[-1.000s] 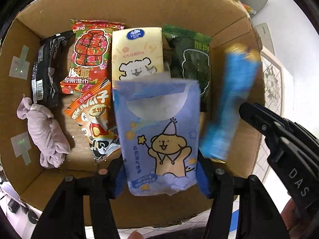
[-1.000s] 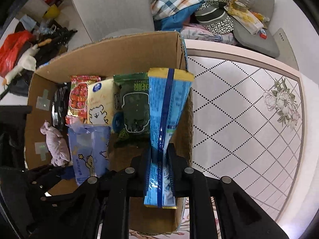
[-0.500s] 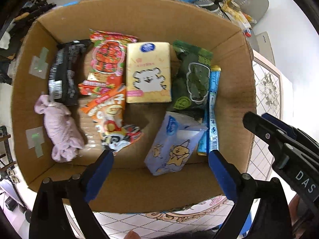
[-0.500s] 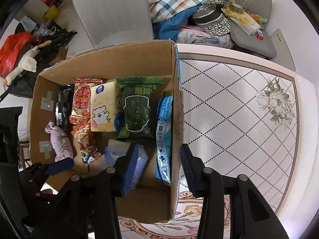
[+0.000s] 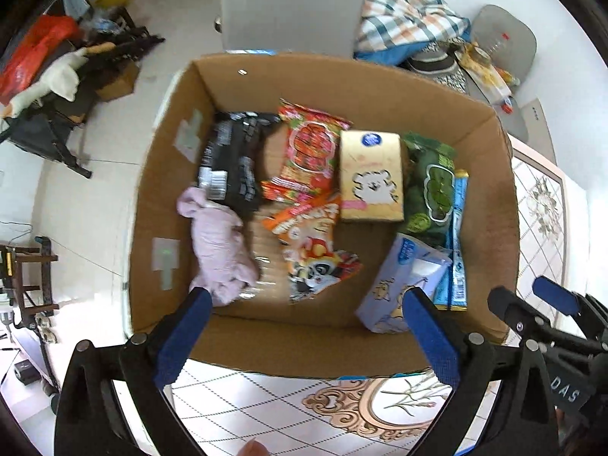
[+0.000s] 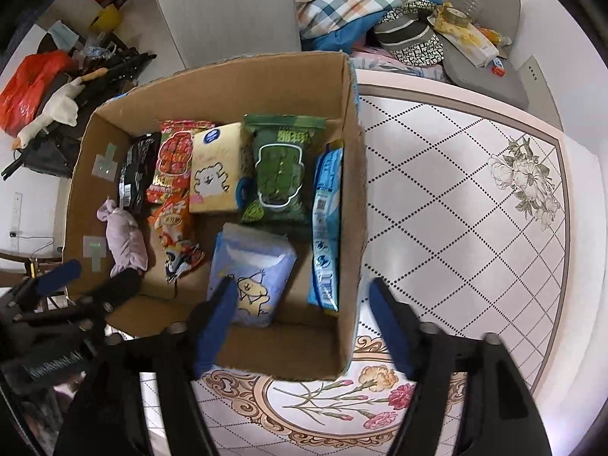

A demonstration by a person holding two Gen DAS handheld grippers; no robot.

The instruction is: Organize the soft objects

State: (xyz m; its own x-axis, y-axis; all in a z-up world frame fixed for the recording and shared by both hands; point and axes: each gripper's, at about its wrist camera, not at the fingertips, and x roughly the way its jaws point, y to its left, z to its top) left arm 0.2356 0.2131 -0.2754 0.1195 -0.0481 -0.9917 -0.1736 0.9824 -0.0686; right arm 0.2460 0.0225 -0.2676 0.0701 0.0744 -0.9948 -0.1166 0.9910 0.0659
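So the cardboard box [image 6: 353, 197] on the patterned table [image 6: 475, 228] now has everything in it. A second ago the left gripper [image 5: 304, 326] was clamping the light blue tissue pack [image 6: 252, 269] and the right gripper [image 6: 304, 319] had the long blue snack pack [image 6: 325, 231]; both got dropped in. The tissues lie near the front wall, the snack pack along the right wall. Both grippers are spread wide, holding nothing, pulled back above the rim. Looks pretty much done to me.
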